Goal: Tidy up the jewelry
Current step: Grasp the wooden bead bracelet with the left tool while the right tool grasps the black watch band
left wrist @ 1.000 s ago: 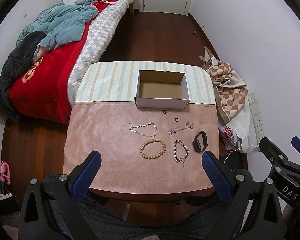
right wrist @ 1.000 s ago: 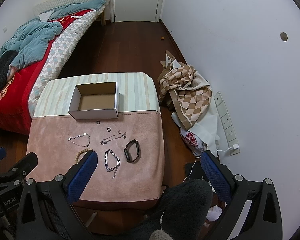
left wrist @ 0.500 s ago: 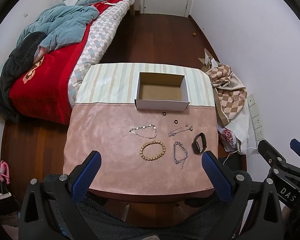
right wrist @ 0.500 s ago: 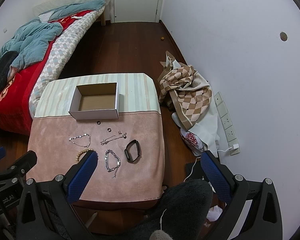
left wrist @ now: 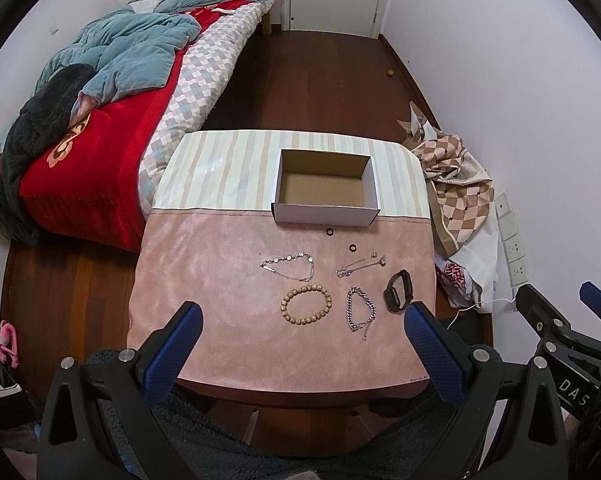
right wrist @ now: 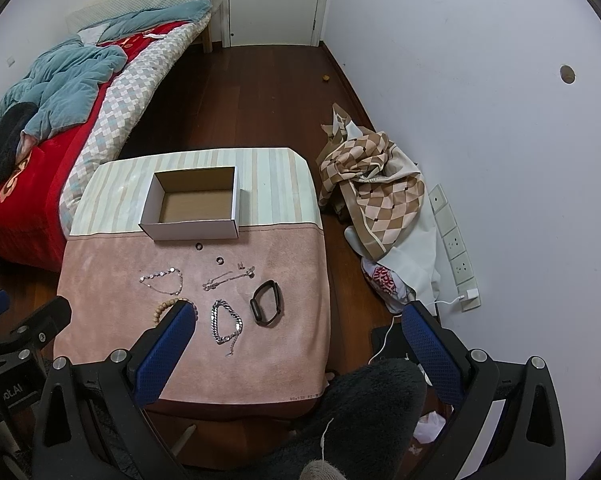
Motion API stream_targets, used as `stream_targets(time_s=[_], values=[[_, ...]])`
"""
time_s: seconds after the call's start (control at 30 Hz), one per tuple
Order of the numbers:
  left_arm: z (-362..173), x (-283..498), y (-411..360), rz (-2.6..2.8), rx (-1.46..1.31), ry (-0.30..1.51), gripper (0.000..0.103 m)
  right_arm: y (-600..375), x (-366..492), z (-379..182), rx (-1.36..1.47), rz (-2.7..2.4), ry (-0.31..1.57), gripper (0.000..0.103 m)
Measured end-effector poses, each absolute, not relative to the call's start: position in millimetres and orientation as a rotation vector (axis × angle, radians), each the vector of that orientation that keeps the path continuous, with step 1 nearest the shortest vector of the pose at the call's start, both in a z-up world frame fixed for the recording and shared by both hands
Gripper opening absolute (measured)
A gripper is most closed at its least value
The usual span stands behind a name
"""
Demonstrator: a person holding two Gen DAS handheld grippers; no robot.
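Nothing picked yet, we judge the step is the first reach. Our left gripper (left wrist: 302,330) hangs spread wide and empty above the near edge of the table (left wrist: 204,280). Going left to right ahead of it: the thin silver chain (left wrist: 290,266) ahead and slightly left, the wooden bead bracelet (left wrist: 306,304) just ahead between the fingers, the chunky silver chain (left wrist: 360,312) ahead to the right, the black band (left wrist: 398,296) by the right fingertip. Two small rings (left wrist: 353,248) and a thin chain with studs (left wrist: 360,267) lie further ahead, the open cardboard box (left wrist: 326,188) beyond all, empty. Our right gripper (right wrist: 296,328) is also wide and empty, the black band (right wrist: 266,303) ahead left of its centre. Best, we think: take the beads first, come straight down, pinch one side of the loop, lift clear before heading to the box.
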State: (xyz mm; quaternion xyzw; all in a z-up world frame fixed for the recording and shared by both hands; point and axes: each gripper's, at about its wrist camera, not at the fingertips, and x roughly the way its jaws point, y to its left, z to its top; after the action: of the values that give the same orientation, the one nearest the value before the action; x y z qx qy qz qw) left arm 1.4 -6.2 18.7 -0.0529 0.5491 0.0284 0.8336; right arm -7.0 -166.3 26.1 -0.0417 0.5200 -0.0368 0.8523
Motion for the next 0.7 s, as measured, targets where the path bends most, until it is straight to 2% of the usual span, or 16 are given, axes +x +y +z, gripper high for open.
stream_targets(time_s=[0.5,0.7], values=[[20.7,-1.7,-4.2,0.065,-0.118,1.151,0.103,-163.5,-7.0,32.8,-0.088,-0.076,1.087,0.103],[2.5,6.1,6.8,0.127,-0.105,1.134,0.103,-164.8,-3.3,23.2,-0.068,-0.068,1.088,0.103]])
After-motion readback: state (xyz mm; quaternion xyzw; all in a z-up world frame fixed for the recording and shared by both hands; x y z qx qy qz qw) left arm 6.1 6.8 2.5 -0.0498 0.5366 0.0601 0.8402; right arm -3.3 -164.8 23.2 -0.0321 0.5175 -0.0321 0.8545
